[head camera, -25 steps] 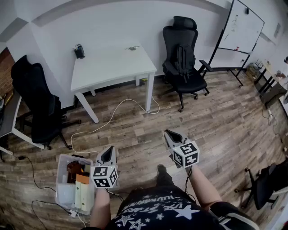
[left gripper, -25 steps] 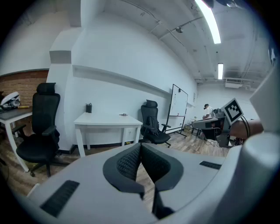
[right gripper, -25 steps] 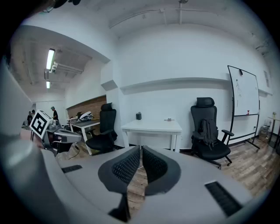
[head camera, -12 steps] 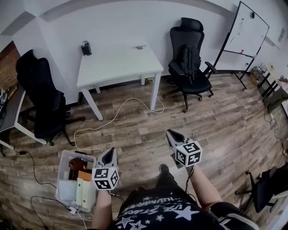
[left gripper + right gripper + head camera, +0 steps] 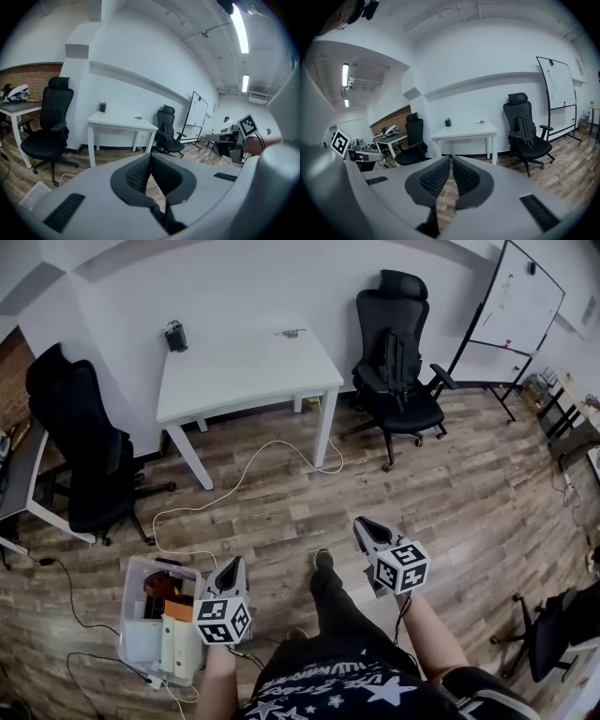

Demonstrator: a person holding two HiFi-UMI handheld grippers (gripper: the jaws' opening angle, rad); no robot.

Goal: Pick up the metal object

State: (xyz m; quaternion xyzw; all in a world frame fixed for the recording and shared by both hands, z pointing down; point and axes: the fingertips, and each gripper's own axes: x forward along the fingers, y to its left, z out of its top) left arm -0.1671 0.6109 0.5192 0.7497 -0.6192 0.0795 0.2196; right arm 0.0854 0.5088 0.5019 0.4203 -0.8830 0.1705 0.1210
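The small metal object (image 5: pixel 291 333) lies at the far edge of the white table (image 5: pixel 246 371), well away from me across the wooden floor. The left gripper view shows the metal object (image 5: pixel 138 117) on the table (image 5: pixel 119 123), and so does the right gripper view, with the object (image 5: pixel 482 122) on the table (image 5: pixel 464 131). My left gripper (image 5: pixel 236 564) is low at the left, shut and empty, pads together (image 5: pixel 150 155). My right gripper (image 5: pixel 361 524) is shut with nothing between its pads (image 5: pixel 451 157). Both point toward the table.
A black box (image 5: pixel 174 335) stands on the table's far left corner. Black office chairs (image 5: pixel 398 343) (image 5: pixel 80 446) flank the table. A white cable (image 5: pixel 234 488) trails across the floor. A clear bin (image 5: pixel 157 620) of items sits by my left. A whiteboard (image 5: pixel 516 306) stands at the right.
Both grippers have sunk a little in the head view. The person's leg has stepped forward between them. Both jaws remain shut.
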